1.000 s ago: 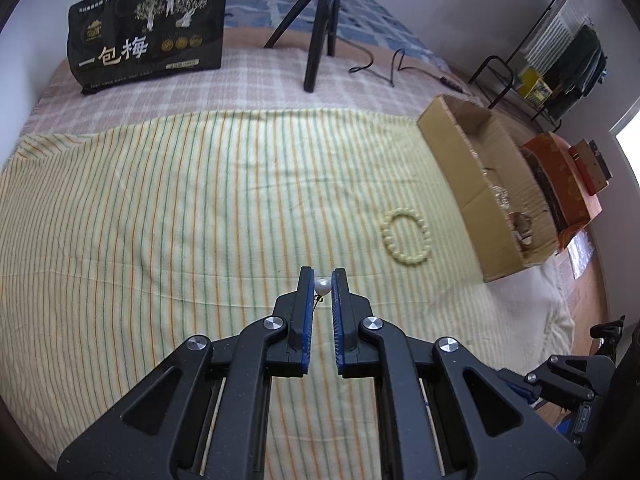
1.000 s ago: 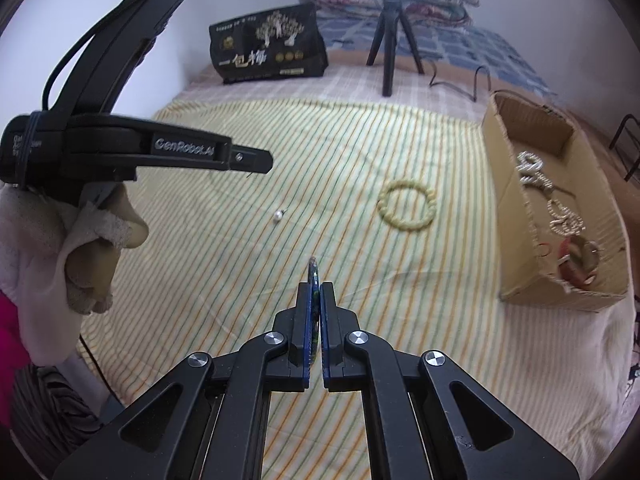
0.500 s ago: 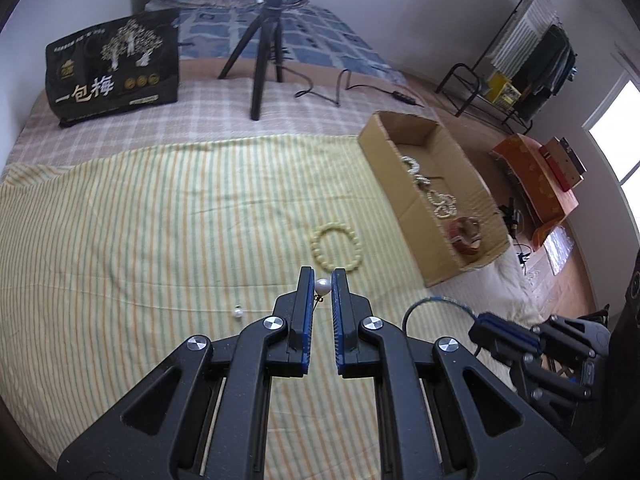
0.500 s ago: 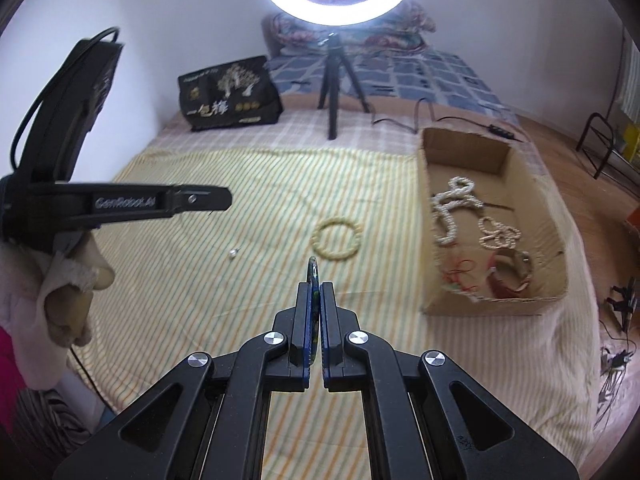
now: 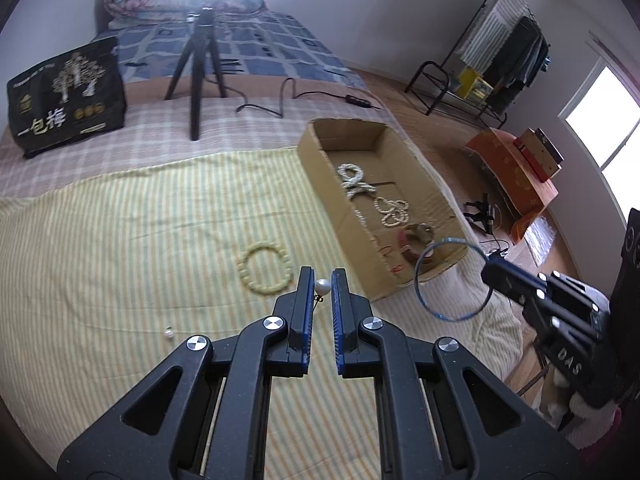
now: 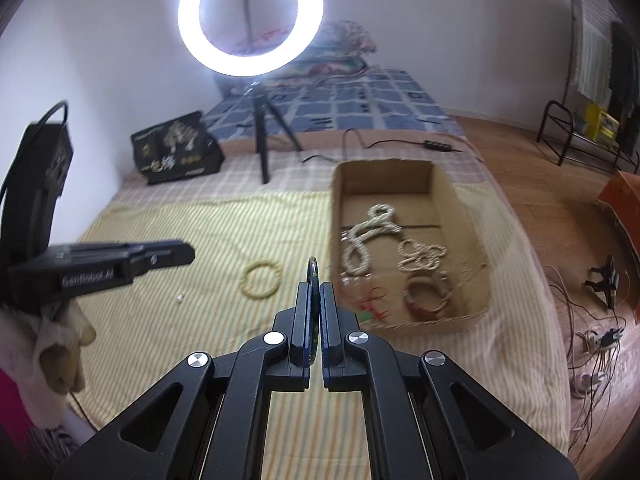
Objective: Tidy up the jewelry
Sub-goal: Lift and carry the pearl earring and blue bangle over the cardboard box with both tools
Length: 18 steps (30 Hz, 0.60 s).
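Both grippers are up and away from the yellow striped cloth (image 5: pixel 120 240) now; a second ago they sat low over it, and the open brown cardboard box (image 5: pixel 340 200) has swung into fuller view ahead and right of the jaws. The left gripper (image 5: pixel 322 286) still has its jaws nearly shut on a small white pearl earring (image 5: pixel 322 287), pinched right at the tips. The right gripper (image 6: pixel 314 285) is clamped on a thin blue hoop bangle (image 5: pixel 450 280); its own camera shows only the hoop's edge poking beyond the jaws, while the left view shows the whole ring hanging over the box's near corner. Only the right view catches the full white ring light (image 6: pixel 250 16). On the cloth: one pale yellow beaded bracelet (image 5: pixel 264 266) just ahead-left of the left jaws, and one small loose pearl (image 5: pixel 168 333) further left. In the box: two pale beaded strands, one reddish bangle, some red cord.
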Tool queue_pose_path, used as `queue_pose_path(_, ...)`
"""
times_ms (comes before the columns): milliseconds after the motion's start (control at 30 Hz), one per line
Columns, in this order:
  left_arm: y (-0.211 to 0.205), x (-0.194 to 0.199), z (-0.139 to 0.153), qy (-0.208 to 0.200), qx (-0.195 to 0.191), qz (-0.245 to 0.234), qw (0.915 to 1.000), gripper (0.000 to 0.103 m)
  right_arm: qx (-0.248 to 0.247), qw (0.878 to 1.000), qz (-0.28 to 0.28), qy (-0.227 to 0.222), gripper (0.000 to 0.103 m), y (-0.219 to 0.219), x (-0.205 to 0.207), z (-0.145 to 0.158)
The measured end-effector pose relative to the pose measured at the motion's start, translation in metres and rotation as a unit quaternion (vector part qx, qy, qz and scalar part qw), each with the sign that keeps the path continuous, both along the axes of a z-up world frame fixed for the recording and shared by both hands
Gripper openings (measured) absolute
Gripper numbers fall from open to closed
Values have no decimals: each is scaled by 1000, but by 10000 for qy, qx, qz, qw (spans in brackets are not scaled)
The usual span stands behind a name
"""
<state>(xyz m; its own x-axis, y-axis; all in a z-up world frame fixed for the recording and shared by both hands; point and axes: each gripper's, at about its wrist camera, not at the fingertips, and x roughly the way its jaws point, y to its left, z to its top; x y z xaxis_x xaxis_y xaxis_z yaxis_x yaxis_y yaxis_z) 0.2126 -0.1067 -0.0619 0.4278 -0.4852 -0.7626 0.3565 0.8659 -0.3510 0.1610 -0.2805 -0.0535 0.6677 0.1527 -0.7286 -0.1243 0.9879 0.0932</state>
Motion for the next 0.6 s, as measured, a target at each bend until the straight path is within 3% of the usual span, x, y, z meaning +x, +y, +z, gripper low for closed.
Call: queue_pose_path(600,-70,11,-8,13,-79,-438,9990,7,-152,9987,-474,-136,2,-42,55,-1)
